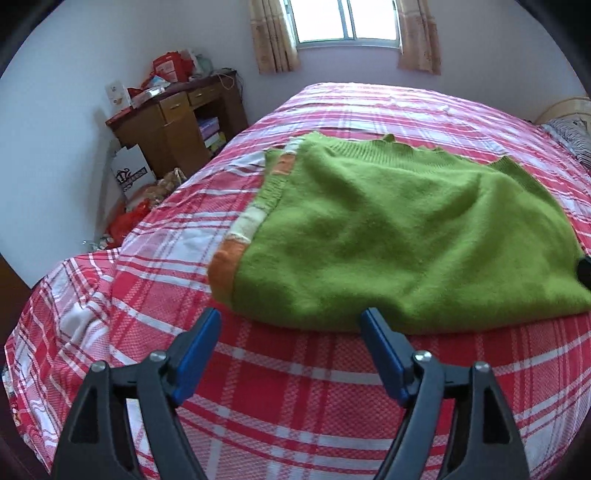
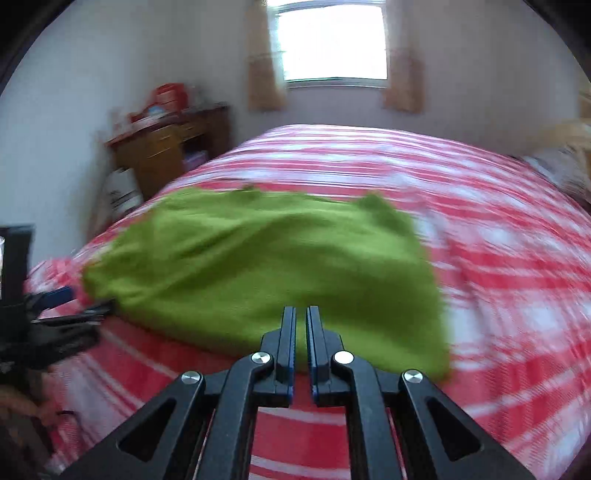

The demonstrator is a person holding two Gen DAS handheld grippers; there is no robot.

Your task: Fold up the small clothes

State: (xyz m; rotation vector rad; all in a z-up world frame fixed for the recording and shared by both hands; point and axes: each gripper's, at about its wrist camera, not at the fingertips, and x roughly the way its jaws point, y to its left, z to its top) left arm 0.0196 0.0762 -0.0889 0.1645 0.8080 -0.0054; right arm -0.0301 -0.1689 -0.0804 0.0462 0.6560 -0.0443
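A fuzzy green sweater lies folded on the red and white plaid bed, with an orange and cream striped part showing along its left side. My left gripper is open just short of the sweater's near edge, with its blue pads apart and nothing between them. In the blurred right wrist view, my right gripper is shut at the near edge of the sweater, with no cloth visible between its fingers. The left gripper also shows there by the sweater's left corner.
A wooden desk piled with clutter stands against the far left wall. Boxes and bags lie on the floor beside the bed. A curtained window is behind the bed, and a striped pillow lies at the far right.
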